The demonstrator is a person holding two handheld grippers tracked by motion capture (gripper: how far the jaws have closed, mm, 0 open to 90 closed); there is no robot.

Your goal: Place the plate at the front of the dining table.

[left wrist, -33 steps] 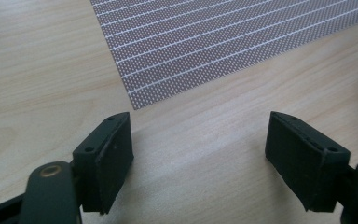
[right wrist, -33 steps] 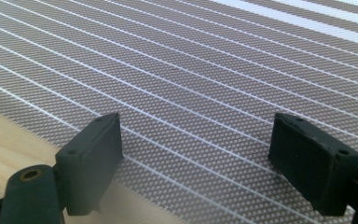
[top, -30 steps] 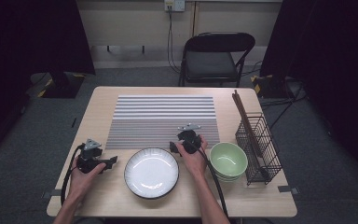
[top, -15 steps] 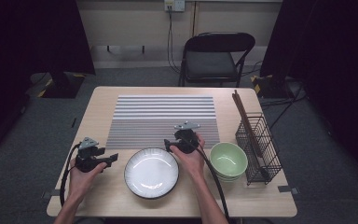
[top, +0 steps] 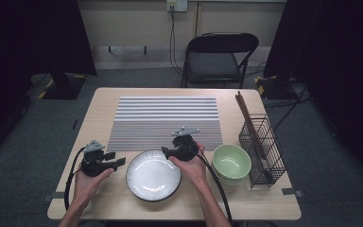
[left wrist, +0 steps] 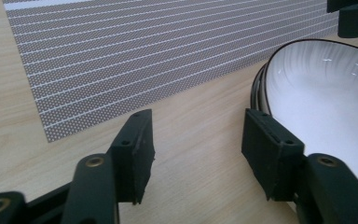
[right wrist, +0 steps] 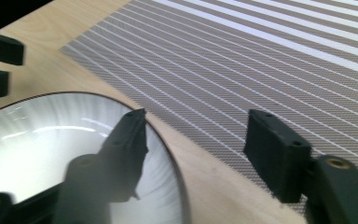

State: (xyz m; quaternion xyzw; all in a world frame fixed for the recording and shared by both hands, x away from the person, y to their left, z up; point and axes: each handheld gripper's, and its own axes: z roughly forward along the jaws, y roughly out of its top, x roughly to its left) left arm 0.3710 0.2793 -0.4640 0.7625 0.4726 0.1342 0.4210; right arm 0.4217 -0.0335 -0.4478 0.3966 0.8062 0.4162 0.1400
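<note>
A white plate with a dark rim [top: 153, 176] lies near the table's front edge. Left of it, my left gripper [top: 119, 162] points at its rim. In the left gripper view the jaws [left wrist: 196, 135] stand apart over bare wood, and the plate [left wrist: 326, 102] lies just beside the right jaw. My right gripper [top: 166, 152] hovers at the plate's far right rim. In the right gripper view [right wrist: 196, 133] one jaw is above the plate [right wrist: 37, 144] and the other above the mat, and no pad touches. Both pairs of jaws have just been closing with nothing gripped.
A grey striped placemat [top: 165, 118] covers the table's middle. Stacked green bowls [top: 231, 162] sit right of the plate. Beside them stands a black wire basket [top: 264, 153] holding brown chopsticks [top: 246, 120]. A black folding chair [top: 220, 59] stands behind the table.
Both grippers' jaws have narrowed. The right gripper has shifted a little left and up over the plate's rim. The left gripper has risen slightly.
</note>
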